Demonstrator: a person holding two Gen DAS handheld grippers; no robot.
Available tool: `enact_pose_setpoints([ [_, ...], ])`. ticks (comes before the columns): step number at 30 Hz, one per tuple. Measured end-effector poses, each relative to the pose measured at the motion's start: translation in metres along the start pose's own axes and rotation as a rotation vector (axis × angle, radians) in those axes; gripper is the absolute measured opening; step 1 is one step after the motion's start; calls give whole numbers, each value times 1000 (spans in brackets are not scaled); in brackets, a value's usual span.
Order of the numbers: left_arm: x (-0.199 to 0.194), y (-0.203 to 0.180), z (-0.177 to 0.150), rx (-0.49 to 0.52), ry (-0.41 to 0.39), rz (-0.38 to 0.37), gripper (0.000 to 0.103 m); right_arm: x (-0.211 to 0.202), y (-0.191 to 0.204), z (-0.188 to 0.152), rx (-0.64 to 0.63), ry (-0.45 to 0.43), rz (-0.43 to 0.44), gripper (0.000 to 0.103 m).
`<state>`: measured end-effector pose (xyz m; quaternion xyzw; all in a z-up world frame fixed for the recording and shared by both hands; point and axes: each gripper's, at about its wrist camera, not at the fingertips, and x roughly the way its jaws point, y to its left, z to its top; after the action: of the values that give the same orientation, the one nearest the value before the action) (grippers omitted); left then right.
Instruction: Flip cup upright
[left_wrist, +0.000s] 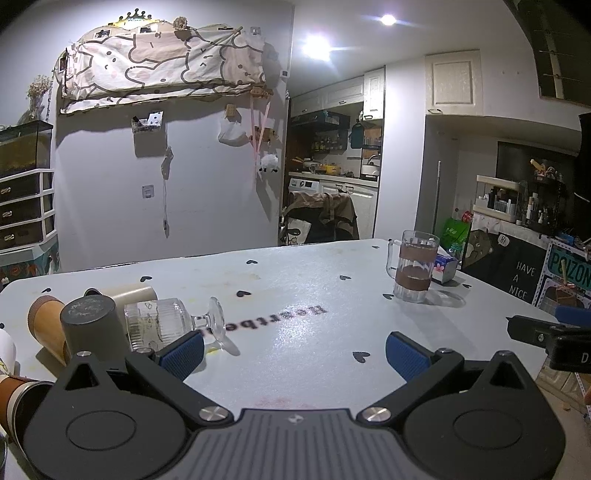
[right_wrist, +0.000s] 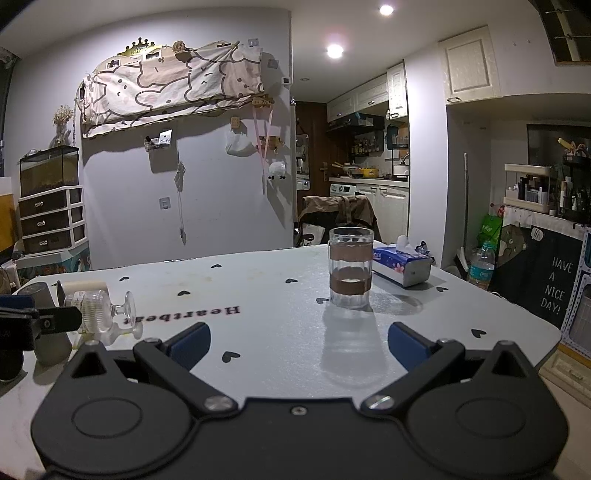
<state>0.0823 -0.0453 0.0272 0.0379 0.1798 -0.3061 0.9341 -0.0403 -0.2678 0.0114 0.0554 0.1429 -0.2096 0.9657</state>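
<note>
The left tongs (left_wrist: 294, 350) are spread wide, holding nothing. The right tongs (right_wrist: 299, 345) are likewise spread wide, both held level and side by side.

We see both wrist views looking low across the table (left_wrist: 295, 280), sharing the glass mug (right_wrist: 349, 266).

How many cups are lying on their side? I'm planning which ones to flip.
2 clearly: the ribbed stemmed glass at the table's left, and the cream cup behind it. The orange cup beside them looks tilted; the dark cup may hide more.
</note>
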Motion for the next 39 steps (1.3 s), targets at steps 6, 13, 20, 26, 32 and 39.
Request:
enact_pose_setpoints([
  [6,2,-1,0,0,2,4,103,0,0,0,-1,-1,-1,103],
  [13,3,-1,-1,0,2,2,103,0,-1,0,-4,-2,-1,103],
  [20,3,-1,-1,1,2,8,103,-1,0,0,-5,-2,-1,103],
  [26,3,-2,-1,2,2,10,103,0,0,0,-5,-1,-1,103],
  [32,4,-2,-1,1,2,11,103,0,0,0,-6,-2,-2,103],
  [39,4,-2,-2,2,2,11,103,0,-6,-3,-9,-3,-2,103],
])
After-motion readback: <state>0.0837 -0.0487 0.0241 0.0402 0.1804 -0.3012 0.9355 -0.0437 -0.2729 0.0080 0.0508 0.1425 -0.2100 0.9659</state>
